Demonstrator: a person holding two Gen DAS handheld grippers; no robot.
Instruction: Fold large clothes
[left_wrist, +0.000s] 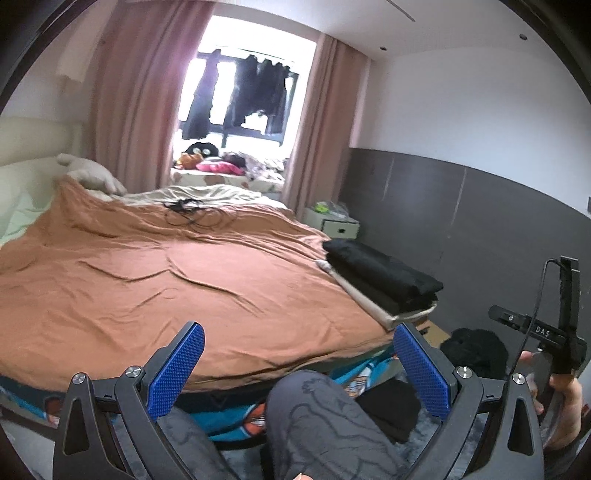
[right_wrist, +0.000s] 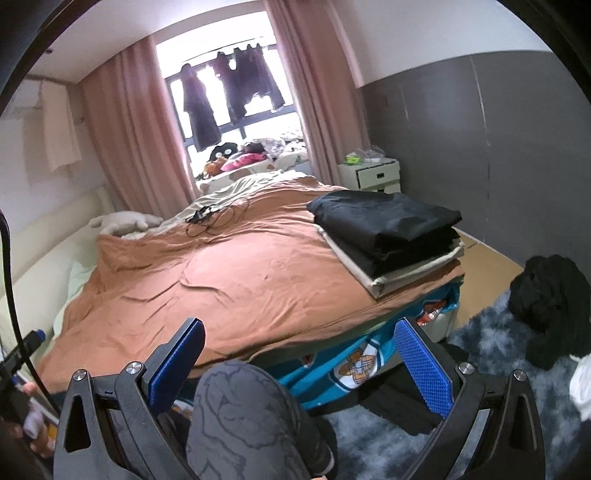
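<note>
The left tongs (left_wrist: 299, 363) were spread wide, nothing held between the blue, diamond-textured pads (left_wrist: 177, 369), and were poised over a knee in grey patterned trousers (left_wrist: 314, 417) at the foot of the bed. The right tongs (right_wrist: 299, 360) were likewise held wide and empty above the same trousers.

A wrinkled rust-orange duvet (left_wrist: 166, 273) was spread across the bed, with a tangle of thin black cable (left_wrist: 188, 212) lying near its far edge. On the bed's near right corner a stack of folded clothes (right_wrist: 388, 236) was seen: smooth black garments laid flat upon a beige folded piece (right_wrist: 384, 282). A fluffy black garment (right_wrist: 546, 299) was heaped on the grey shaggy rug (right_wrist: 480, 343) beside the bed, well apart from the stack. A white bedside drawer unit (right_wrist: 373, 173) stood against the grey panelled wall, small items on its top too blurred to name.
</note>
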